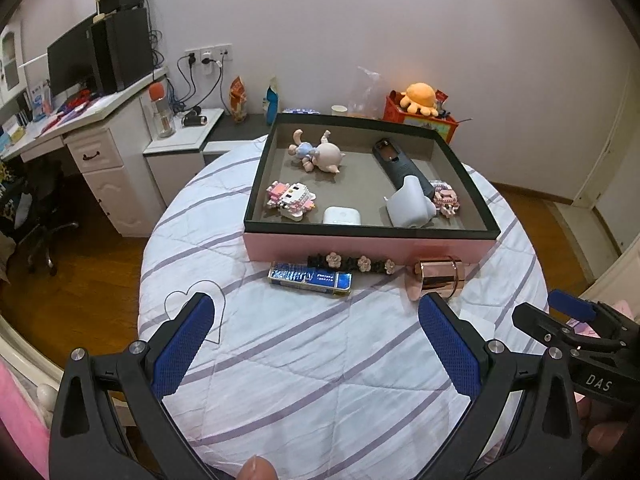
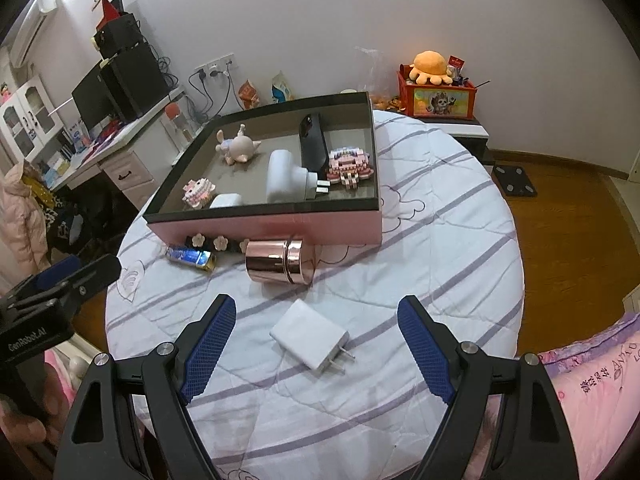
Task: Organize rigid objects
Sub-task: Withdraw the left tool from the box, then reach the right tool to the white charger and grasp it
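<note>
A pink box (image 1: pixel 360 246) (image 2: pixel 264 228) with a dark rim stands on the striped round bed. In it lie a pig figure (image 1: pixel 320 154), two pink block toys (image 1: pixel 290 198) (image 2: pixel 350 166), a white earbud case (image 1: pixel 341 216), a black remote (image 1: pixel 396 162) and a white device (image 1: pixel 410 204). In front of the box lie a blue tin (image 1: pixel 310 278) (image 2: pixel 190 257), a flower hair clip (image 1: pixel 350 263), a rose-gold cylinder (image 1: pixel 438 278) (image 2: pixel 278 262) and a white charger (image 2: pixel 310 338). My left gripper (image 1: pixel 316 312) is open and empty. My right gripper (image 2: pixel 316 314) is open, with the charger between its fingers.
A white desk (image 1: pixel 92 120) with a monitor stands at the left, wooden floor below. A red box (image 2: pixel 438 96) with an orange plush sits behind the bed. Pink bedding (image 2: pixel 592 392) lies at the near right.
</note>
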Motion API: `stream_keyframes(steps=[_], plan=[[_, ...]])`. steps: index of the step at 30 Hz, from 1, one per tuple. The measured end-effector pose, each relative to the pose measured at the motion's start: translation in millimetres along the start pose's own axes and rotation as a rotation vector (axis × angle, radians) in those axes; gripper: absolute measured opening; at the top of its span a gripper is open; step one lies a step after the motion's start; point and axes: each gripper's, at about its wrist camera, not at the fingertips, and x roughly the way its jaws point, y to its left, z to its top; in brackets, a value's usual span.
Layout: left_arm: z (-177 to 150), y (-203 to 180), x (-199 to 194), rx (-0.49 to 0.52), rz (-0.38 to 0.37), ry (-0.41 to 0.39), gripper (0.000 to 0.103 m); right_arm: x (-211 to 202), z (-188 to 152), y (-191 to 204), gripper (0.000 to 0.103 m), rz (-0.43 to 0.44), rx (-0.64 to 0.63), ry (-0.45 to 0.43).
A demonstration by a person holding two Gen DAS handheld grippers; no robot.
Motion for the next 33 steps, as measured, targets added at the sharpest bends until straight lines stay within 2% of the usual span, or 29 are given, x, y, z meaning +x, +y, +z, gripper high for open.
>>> stream_keyframes(steps=[13,19,25,28,30,32,33], plan=[[-14,1,17,0.008,0.032,0.024,0.103,43,-21,8,0.084,-0.022,-0.095,0.127],[-25,1,33,0.013,0.037,0.064,0.103,63,-27,8,0.084,-0.041,-0.125,0.158],[-31,2,42,0.009,0.037,0.087,0.103,77,-35,12,0.083,-0.073,-0.228,0.157],[-31,3,45,0.004,0.037,0.089,0.103,76,-35,13,0.065,-0.071,-0.247,0.134],[-31,3,45,0.005,0.035,0.092,0.103,74,-34,12,0.050,-0.069,-0.250,0.131],[-31,3,45,0.008,0.035,0.092,0.103,73,-32,10,0.042,-0.072,-0.255,0.132],[-31,3,45,0.009,0.035,0.092,0.103,72,-31,10,0.042,-0.071,-0.254,0.133]])
